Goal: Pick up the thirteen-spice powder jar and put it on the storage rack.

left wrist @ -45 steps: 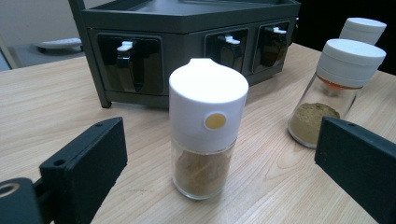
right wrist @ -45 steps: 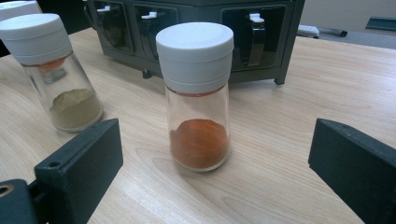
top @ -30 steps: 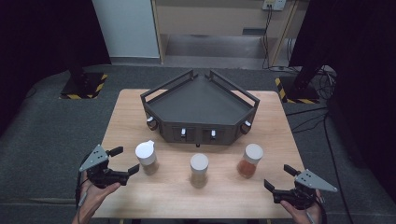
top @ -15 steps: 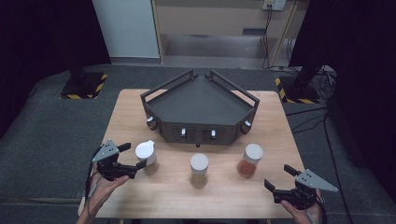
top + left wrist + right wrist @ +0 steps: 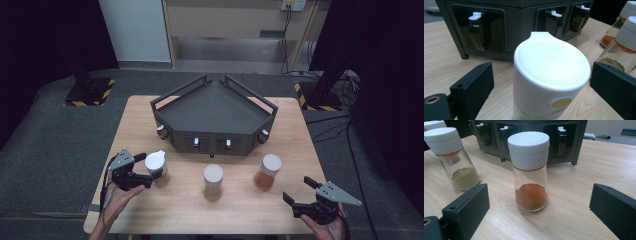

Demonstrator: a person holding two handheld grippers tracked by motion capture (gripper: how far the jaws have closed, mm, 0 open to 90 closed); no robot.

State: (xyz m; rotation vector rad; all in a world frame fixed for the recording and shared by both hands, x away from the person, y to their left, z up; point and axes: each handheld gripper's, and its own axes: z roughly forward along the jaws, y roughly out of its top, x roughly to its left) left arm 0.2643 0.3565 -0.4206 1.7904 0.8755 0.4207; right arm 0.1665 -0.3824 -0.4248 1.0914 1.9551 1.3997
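Spice jar (image 5: 156, 168) with the spouted white lid is standing at the table's (image 5: 135, 120) front left, showing only a small gold dot, no readable writing. Left gripper (image 5: 145, 168) has been moving in since a second ago and is now straddling it, jaws wide, not touching. Right gripper (image 5: 298, 191) is resting open, facing the orange-powder jar (image 5: 267, 172).
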